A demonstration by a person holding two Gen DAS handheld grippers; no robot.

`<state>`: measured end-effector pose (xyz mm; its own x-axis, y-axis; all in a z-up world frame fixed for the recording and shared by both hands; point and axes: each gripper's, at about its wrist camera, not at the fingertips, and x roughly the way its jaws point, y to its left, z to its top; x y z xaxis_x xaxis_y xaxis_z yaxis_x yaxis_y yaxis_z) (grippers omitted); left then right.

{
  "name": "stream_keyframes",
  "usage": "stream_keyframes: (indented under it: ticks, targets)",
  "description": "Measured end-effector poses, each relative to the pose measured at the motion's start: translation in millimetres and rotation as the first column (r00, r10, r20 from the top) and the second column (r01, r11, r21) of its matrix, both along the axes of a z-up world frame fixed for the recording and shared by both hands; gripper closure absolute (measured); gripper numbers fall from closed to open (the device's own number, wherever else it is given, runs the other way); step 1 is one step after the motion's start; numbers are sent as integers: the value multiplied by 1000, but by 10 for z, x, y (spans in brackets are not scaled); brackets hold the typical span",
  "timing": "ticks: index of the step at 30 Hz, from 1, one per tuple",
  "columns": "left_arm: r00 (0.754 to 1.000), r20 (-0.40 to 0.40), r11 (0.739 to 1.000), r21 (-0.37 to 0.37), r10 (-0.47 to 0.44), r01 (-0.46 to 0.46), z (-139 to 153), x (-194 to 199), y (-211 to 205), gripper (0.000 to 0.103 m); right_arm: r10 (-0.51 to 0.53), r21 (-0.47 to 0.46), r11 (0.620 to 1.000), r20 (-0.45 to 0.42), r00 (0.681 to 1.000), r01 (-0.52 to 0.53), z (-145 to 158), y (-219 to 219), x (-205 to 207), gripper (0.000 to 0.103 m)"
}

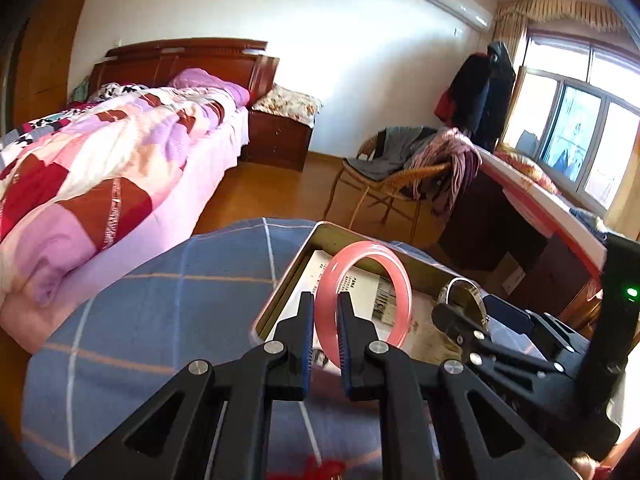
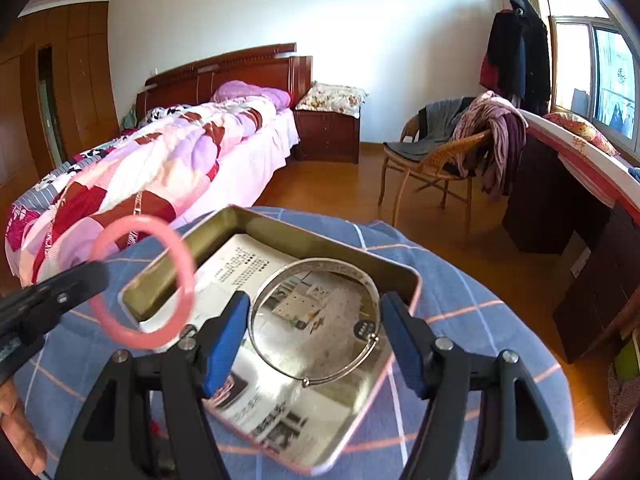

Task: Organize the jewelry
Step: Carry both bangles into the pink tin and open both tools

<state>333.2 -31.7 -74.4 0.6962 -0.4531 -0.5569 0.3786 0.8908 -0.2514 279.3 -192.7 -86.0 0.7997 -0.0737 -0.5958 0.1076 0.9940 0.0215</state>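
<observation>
Bangles: pink bangle (image 1: 362,292) pinched in left gripper (image 1: 325,312), mid-frame over tin (image 2: 224,220). Silver bangle (image 2: 316,320) spans right gripper (image 2: 316,336), spread wide, lower centre. Thin hold; could slip, miss tin.

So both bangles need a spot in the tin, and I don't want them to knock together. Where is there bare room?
The tin holds only a flat printed sheet, so its floor is free. The far corner is clearest. The near end is crowded: the silver bangle in the right gripper hangs over it. The pink bangle in the left gripper is beside it.
</observation>
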Motion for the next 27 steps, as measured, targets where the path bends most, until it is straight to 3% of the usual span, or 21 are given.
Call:
stream_keyframes:
  ticks: [7, 13, 21, 24, 27]
  targets:
    - [999, -46, 999, 51, -5, 7, -172, 134, -152, 93, 20, 18, 1000, -35, 999, -19, -112, -63, 78, 33]
    - [996, -69, 997, 68, 52, -47, -232, 156, -114, 93, 48, 33, 998, -26, 999, -47, -117, -30, 52, 30]
    - [998, -37, 998, 50, 44, -42, -143, 128, -166, 54, -34, 6, 999, 112, 993, 33, 82, -101, -98, 23]
    - [998, 3, 993, 99, 66, -66, -46, 85, -199, 52, -98, 3, 995, 132, 986, 98, 113, -181, -125, 20]
    - [996, 25, 990, 117, 81, -83, 86, -15, -100, 52, -140, 49, 990, 96, 986, 135, 130, -303, -161, 20]
